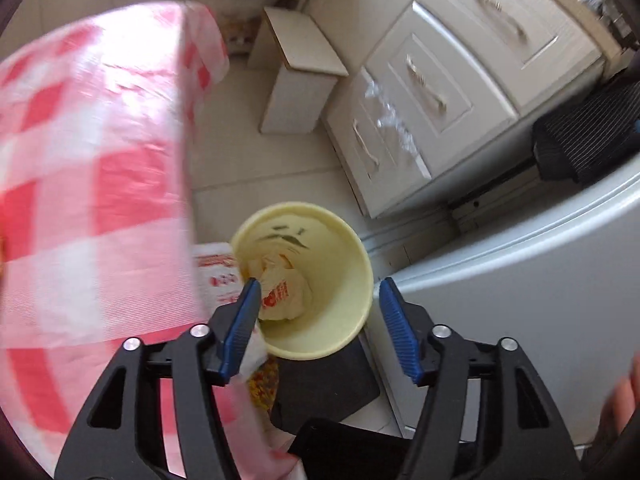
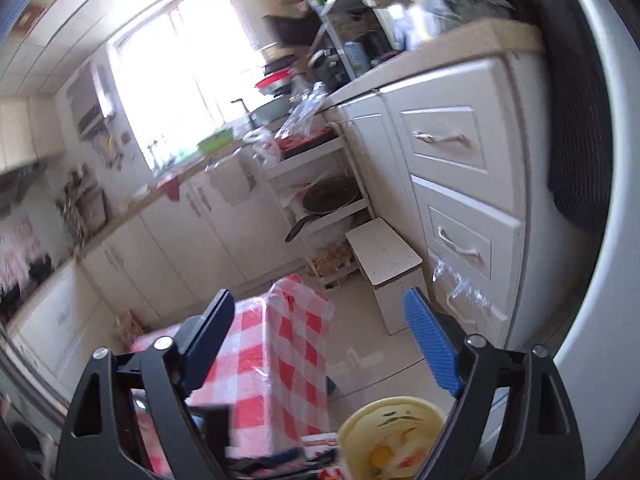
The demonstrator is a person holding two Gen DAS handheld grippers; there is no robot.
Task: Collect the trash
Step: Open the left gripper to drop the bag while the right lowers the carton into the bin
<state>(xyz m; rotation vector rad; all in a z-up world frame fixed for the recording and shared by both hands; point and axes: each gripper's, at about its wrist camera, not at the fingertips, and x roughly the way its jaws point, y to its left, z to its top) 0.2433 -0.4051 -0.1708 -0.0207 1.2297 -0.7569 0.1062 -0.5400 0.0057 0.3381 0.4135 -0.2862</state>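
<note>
A pale yellow waste bin (image 1: 304, 280) stands on the floor beside a table with a red-and-white checked cloth (image 1: 88, 184). Crumpled white wrappers with red print (image 1: 280, 292) lie inside the bin. My left gripper (image 1: 316, 304) is open and empty, hovering just above the bin's mouth. A white printed bag (image 1: 216, 276) hangs by the bin's left side. In the right wrist view the bin (image 2: 394, 440) is at the bottom edge. My right gripper (image 2: 320, 340) is open and empty, held higher, facing the kitchen.
White drawer cabinets (image 1: 440, 92) with a clear plastic bag (image 1: 392, 120) hanging on them are on the right. A small white stool (image 1: 300, 76) stands on the tiled floor. A white fridge door (image 1: 540, 264) is close right. A black mat (image 1: 320, 388) lies under the bin.
</note>
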